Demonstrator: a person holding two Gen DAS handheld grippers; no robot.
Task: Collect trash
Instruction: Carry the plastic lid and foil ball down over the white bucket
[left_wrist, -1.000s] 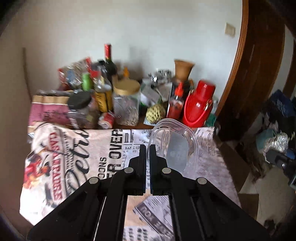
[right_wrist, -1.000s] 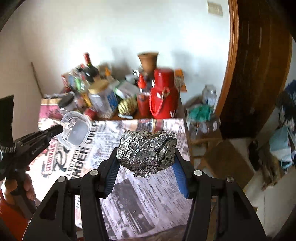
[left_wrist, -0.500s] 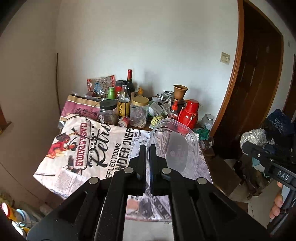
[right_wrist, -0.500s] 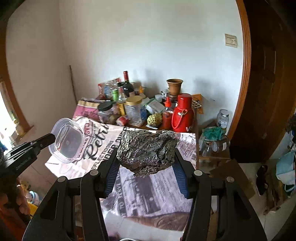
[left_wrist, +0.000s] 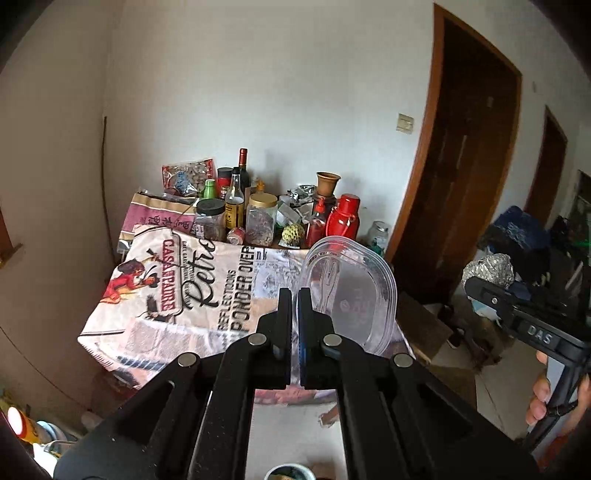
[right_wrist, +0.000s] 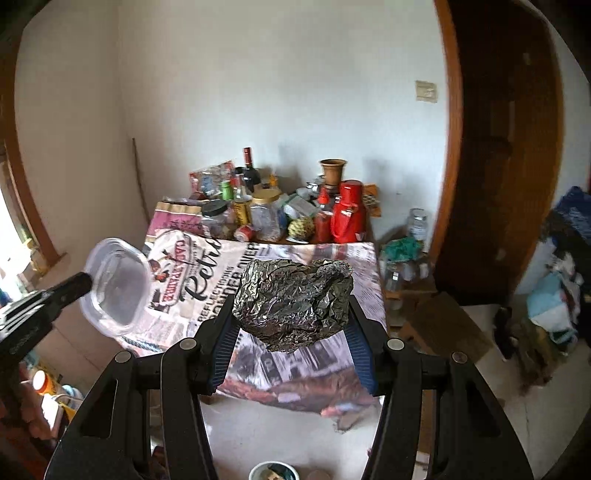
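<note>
My left gripper (left_wrist: 294, 295) is shut on the rim of a clear plastic container (left_wrist: 351, 291) and holds it in the air, well back from the table. The container also shows at the left of the right wrist view (right_wrist: 116, 286). My right gripper (right_wrist: 293, 325) is shut on a crumpled ball of aluminium foil (right_wrist: 293, 301), also in the air. In the left wrist view the foil ball (left_wrist: 487, 271) and right gripper sit at the far right.
A table with a printed newspaper-style cloth (left_wrist: 192, 295) stands ahead, with bottles, jars and a red flask (left_wrist: 345, 218) crowded at its back. A wooden door frame (left_wrist: 424, 184) is at the right. A small white bin (right_wrist: 273, 470) is on the floor below.
Both grippers have pulled back and up from the table with their loads; the table now looks smaller and farther, and the floor shows below.
</note>
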